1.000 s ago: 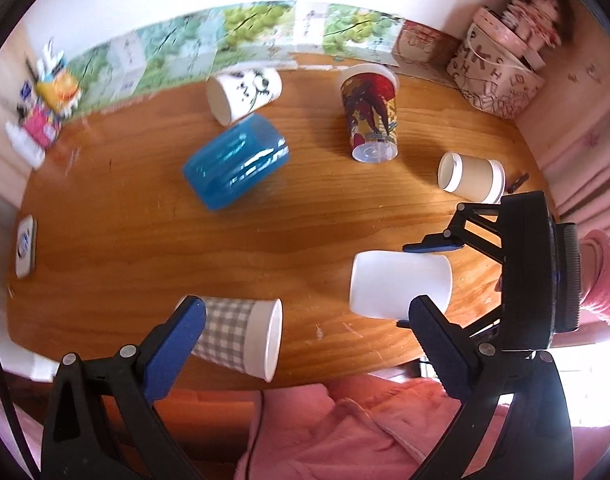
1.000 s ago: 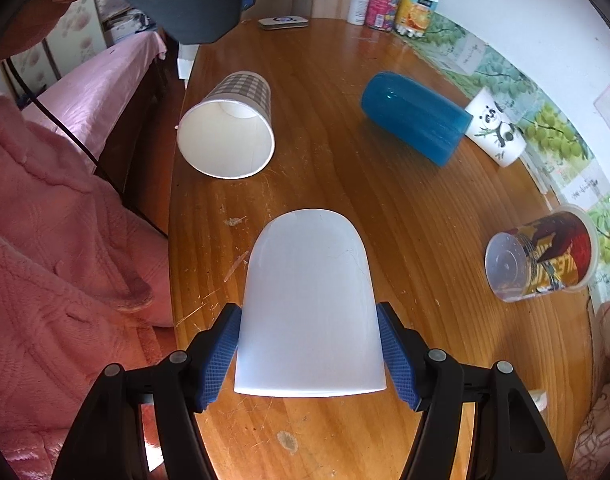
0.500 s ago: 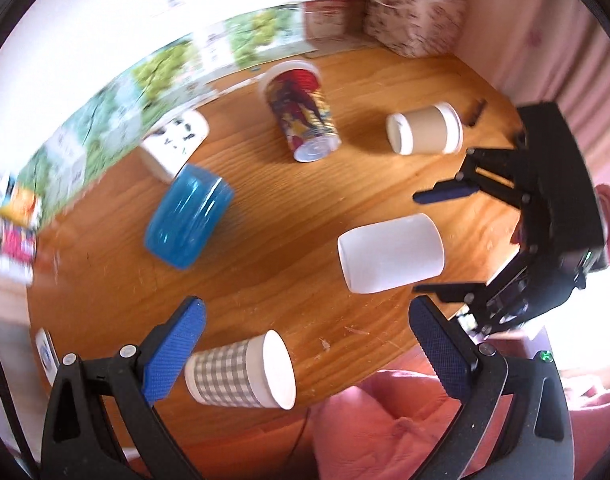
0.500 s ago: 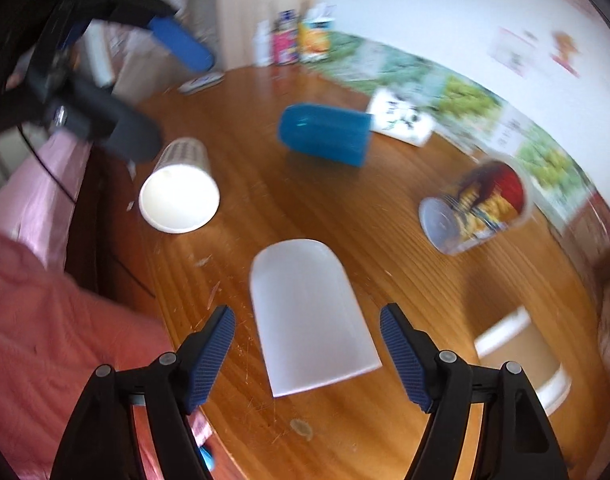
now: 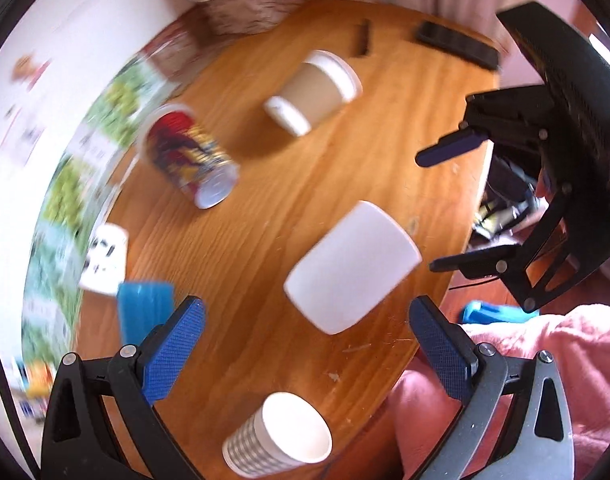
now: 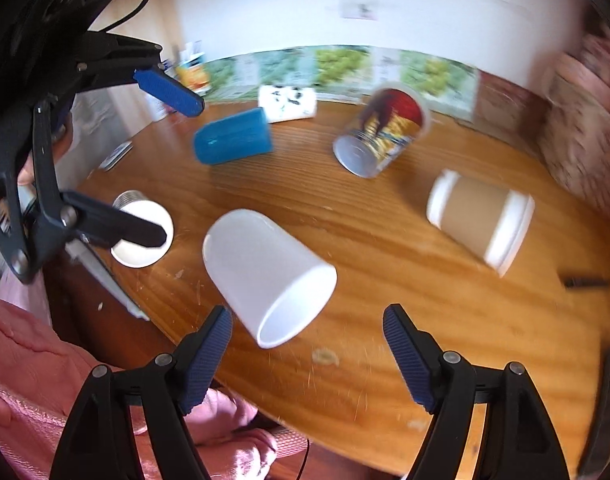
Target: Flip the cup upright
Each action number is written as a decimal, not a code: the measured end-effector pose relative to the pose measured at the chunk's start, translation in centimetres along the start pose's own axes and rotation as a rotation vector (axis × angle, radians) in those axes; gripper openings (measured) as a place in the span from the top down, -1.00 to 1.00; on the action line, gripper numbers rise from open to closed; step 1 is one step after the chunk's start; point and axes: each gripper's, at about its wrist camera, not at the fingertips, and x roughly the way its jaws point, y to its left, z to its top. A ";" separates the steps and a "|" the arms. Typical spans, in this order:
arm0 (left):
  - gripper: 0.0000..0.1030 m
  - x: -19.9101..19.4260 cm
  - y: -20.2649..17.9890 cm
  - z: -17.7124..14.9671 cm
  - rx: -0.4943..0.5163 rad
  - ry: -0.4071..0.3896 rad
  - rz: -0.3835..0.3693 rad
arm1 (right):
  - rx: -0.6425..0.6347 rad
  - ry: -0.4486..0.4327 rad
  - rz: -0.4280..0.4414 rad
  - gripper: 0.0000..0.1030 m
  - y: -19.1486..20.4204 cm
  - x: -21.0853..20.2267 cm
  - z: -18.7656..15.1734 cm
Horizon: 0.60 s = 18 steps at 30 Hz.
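The right claw [image 6: 305, 354] is gaping wide and empty just short of the plain white plastic cup [image 6: 265, 272], which is lying on its side on the wooden table [image 6: 385, 232]; the left claw [image 5: 305, 344] is likewise spread wide, gripping nothing.

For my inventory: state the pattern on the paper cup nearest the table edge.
Grey-and-white check on the paper cup, clearest in the left wrist view.

Matt white cup [image 6: 265, 272] on glossy wooden table [image 6: 385, 240].

Both wrist cams hover close over the table [image 5: 265, 240], looking down from its near edge. Both catch the white cup [image 5: 351, 266] [image 6: 265, 268] from opposite sides.
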 end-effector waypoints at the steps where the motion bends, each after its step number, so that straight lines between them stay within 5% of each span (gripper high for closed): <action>1: -0.97 0.3 -0.3 0.2 0.034 0.006 -0.006 | 0.022 -0.001 -0.012 -0.53 0.0 -0.1 -0.3; 18: -0.97 6.0 -2.5 3.4 0.333 0.131 -0.105 | 0.436 -0.041 -0.203 -0.53 1.3 -1.4 -5.0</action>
